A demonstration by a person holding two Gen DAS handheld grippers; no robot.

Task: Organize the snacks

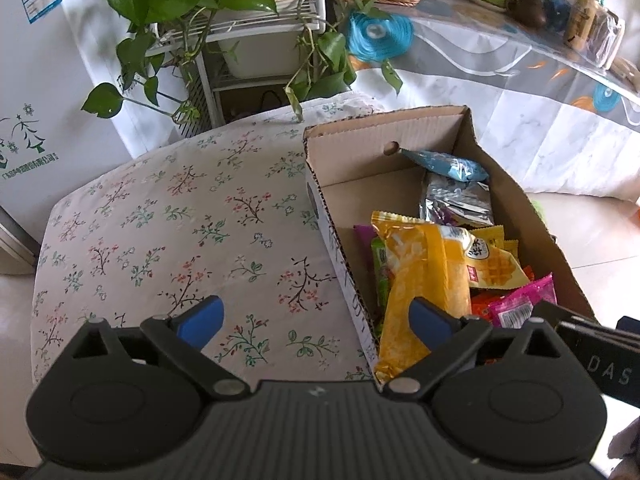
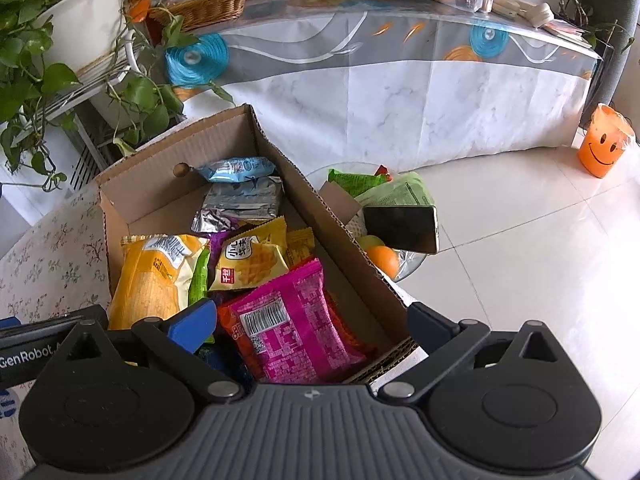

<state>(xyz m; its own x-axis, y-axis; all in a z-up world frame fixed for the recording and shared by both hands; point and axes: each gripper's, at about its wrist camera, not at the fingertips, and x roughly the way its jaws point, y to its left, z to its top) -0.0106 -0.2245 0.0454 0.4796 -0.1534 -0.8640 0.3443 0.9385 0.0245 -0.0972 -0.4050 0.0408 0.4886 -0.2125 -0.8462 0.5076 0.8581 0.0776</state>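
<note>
An open cardboard box point(image 1: 400, 130) point(image 2: 168, 152) stands on a floral-clothed table and holds several snack packets. Among them are a long yellow packet point(image 1: 424, 280) point(image 2: 152, 276), a yellow waffle packet point(image 1: 494, 266) point(image 2: 252, 260), a pink packet point(image 1: 520, 306) point(image 2: 296, 328), a silver packet point(image 1: 456, 200) point(image 2: 244, 200) and a light blue packet point(image 1: 452, 164) point(image 2: 236, 170). My left gripper point(image 1: 316, 316) is open and straddles the box's left wall, one finger over the yellow packet. My right gripper point(image 2: 310, 326) is open above the pink packet, its right finger outside the box's right wall.
The floral tablecloth point(image 1: 180, 220) spreads left of the box. A trailing plant on a white rack point(image 1: 180, 0) stands behind. Right of the box, a glass bowl carries a phone point(image 2: 400, 228), an orange point(image 2: 382, 260) and green packets. An orange smiley cup point(image 2: 604, 144) sits on the tiled floor.
</note>
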